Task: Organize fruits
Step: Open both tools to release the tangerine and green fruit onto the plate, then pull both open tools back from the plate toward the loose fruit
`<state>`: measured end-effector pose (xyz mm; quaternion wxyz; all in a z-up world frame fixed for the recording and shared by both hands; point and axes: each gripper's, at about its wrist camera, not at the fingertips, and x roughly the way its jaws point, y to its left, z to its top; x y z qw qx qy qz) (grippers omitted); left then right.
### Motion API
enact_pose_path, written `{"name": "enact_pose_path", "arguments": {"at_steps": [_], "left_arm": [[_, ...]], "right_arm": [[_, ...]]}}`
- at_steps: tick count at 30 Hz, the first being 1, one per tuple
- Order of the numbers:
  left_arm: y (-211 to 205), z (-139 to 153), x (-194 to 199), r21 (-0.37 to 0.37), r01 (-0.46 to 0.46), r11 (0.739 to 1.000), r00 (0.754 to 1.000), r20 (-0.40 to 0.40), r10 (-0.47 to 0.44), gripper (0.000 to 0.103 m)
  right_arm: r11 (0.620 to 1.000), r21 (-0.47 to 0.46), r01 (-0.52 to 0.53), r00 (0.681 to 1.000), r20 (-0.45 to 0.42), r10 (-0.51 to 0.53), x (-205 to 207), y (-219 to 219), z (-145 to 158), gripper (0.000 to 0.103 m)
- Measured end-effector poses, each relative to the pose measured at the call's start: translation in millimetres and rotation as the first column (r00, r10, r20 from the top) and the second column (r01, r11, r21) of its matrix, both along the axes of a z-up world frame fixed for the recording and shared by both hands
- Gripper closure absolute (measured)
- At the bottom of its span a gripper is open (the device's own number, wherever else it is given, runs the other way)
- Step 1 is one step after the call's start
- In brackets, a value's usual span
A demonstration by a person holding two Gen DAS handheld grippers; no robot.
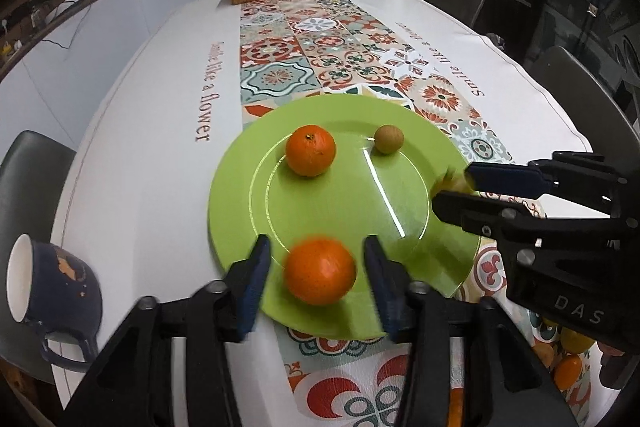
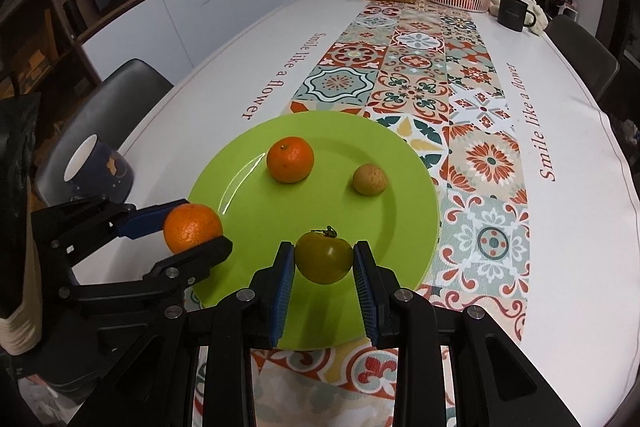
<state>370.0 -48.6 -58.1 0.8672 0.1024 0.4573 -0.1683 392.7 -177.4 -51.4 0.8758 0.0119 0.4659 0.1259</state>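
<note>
On the green plate [image 2: 416, 195] sit an orange [image 2: 290, 159] and a small brown fruit [image 2: 369, 179]; the left gripper [image 1: 318, 267] stands released around a second orange [image 1: 319, 270] at the plate's near edge; the right gripper [image 2: 323, 259] grasps a green tomato [image 2: 324, 257] above the plate; both likely remain to set down.

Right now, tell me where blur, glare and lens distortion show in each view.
Left wrist view: the near orange and the left gripper fingers are motion-blurred; a bright glare streak crosses the plate. Right wrist view: sharp, with only a faint glare on the plate. Both views: fisheye curves the table edges and darkens the corners.

Tilting steeply downward side by side, left gripper [image 1: 316, 269] standing parted, right gripper [image 2: 323, 267] pinching nearly closed.
</note>
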Motion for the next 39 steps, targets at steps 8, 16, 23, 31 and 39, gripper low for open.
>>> {"name": "enact_pose_path", "arguments": {"at_steps": [8,16,23,31,39], "left_arm": [[12.5,20.0,-25.0,-0.008,-0.035,0.999,0.998,0.049,0.036,0.045],[17.0,47.6,-70.7,0.000,-0.051,0.999,0.989,0.138,0.051,0.033],[25.9,71.8,-109.6,-0.054,-0.091,0.994,0.977,0.189,0.099,0.022],[28.6,81.2,-162.0,-0.061,-0.097,0.993,0.964,0.243,0.109,0.016],[30.8,79.1,-201.9,-0.088,-0.104,0.991,0.961,0.246,0.123,0.014]], "right_arm": [[0.999,-0.023,0.042,0.998,0.041,-0.041,-22.4,-10.5,10.6,0.058],[0.995,-0.080,0.064,0.985,0.163,-0.051,-70.6,-14.1,38.9,0.041],[0.991,-0.068,0.117,0.969,0.227,-0.099,-111.6,-19.9,63.4,0.033],[0.981,-0.062,0.182,0.948,0.277,-0.158,-163.2,-28.8,74.4,0.032],[0.975,-0.038,0.217,0.936,0.292,-0.197,-210.8,-32.4,73.2,0.032]]}}
